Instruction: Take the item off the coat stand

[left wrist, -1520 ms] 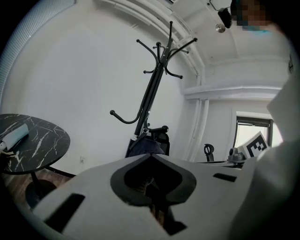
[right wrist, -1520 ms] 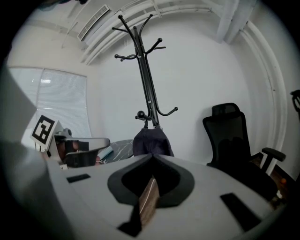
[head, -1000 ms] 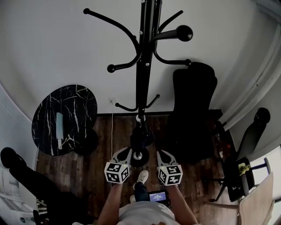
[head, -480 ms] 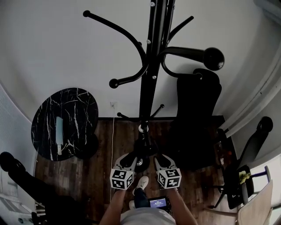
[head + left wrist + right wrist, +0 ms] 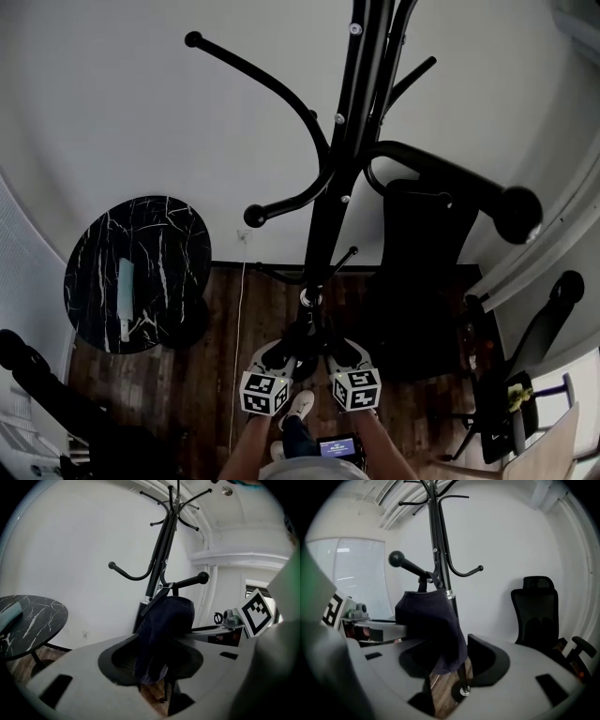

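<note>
The dark navy cloth item (image 5: 164,625) hangs lengthwise down from a low hook of the black metal coat stand (image 5: 330,202). It droops between the just-opened jaws of the left claw (image 5: 272,356) and right claw (image 5: 343,353), both released and equally near.
</note>
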`<state>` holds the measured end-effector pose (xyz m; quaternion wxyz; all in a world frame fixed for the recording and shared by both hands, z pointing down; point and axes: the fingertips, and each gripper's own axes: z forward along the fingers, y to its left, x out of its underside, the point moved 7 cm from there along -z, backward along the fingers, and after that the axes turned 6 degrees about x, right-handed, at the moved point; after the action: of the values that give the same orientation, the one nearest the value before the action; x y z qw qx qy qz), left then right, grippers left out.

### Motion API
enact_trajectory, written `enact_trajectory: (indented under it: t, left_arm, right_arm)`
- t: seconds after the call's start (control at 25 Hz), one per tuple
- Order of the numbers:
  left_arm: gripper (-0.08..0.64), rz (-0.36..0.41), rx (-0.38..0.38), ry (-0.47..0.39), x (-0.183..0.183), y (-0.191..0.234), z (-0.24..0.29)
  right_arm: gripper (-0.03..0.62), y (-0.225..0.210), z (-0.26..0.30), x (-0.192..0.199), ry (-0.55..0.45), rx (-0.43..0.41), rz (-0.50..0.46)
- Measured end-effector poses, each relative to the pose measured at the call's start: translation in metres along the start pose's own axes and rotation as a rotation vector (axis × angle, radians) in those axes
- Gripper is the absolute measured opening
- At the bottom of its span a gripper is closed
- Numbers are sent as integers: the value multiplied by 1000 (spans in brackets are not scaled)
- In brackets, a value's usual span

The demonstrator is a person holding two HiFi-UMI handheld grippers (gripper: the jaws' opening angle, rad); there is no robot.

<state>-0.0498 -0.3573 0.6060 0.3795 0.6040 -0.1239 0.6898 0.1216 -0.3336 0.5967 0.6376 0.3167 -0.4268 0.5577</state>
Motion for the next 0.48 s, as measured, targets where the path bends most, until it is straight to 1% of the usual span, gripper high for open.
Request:
enact_trajectory:
  t: [0.12, 0.24, 0.28, 0.32, 0.36, 0.48]
  left_arm:
    - [129, -7, 4, -7, 0, 1, 3]
    - [79, 1, 1, -16, -3, 2, 5]
    - [55, 10, 0, -13, -3, 2, 5]
    - [36, 21, -1, -7, -4, 2, 5]
    - [32, 29, -2, -3, -4, 2, 5]
    - [31, 21, 2, 1, -3, 3, 4]
  right_arm:
    - [164, 2, 6, -2, -4, -2, -28]
    - [153, 5, 8, -5, -20, 9, -54]
    - [124, 5, 8, -5, -25, 11, -54]
    - [73, 5, 8, -6, -27, 13, -54]
    - [41, 5, 9, -6, -28, 14, -55]
    - [34, 6, 8, -5, -31, 10, -56]
